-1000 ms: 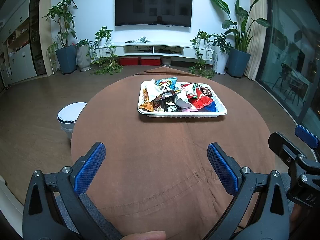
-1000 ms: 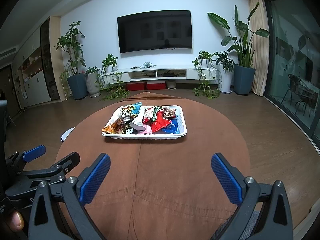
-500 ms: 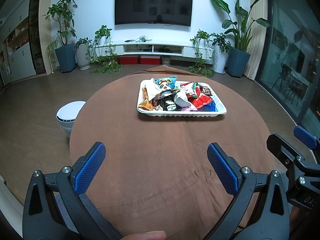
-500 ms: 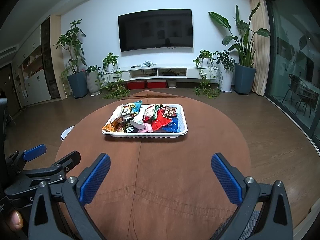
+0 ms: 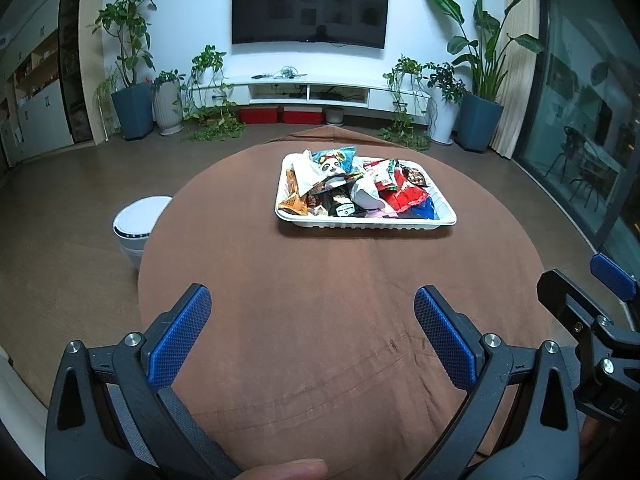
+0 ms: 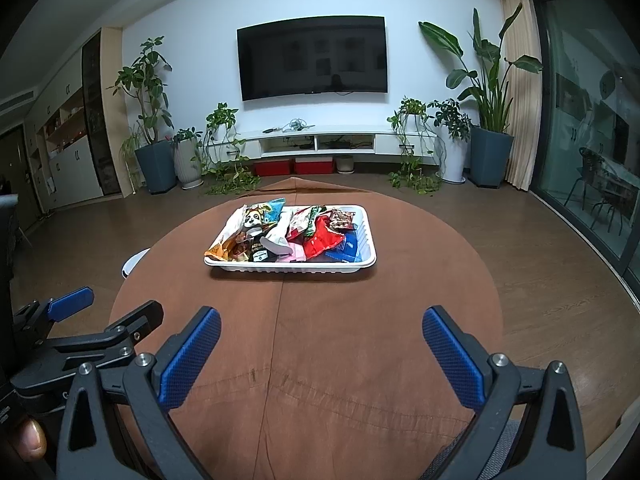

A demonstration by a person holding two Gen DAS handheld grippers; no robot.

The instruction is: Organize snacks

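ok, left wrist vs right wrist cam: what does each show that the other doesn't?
Left wrist only: the white bin in full beside the table; the right gripper at frame right.

Right wrist only: the left gripper at frame left; more ceiling.

Both: white tray piled with snack packets on the brown tablecloth, TV, plants. Both grippers open, empty.

- Support surface: round table [image 5: 320, 320] covered by a brown cloth [image 6: 320, 380] — creases and a stitched seam run across the near part of the cloth.
- Item on the cloth: one white rectangular tray [image 5: 366, 225], ribbed at the walls, resting flat on the far half of the table.
- Tray contents: mixed snack packets [image 6: 316, 236] heaped together — red, blue, pink, orange, white, and one with a panda face [image 5: 331, 167].
- Remaining cloth surface carries nothing else visible.
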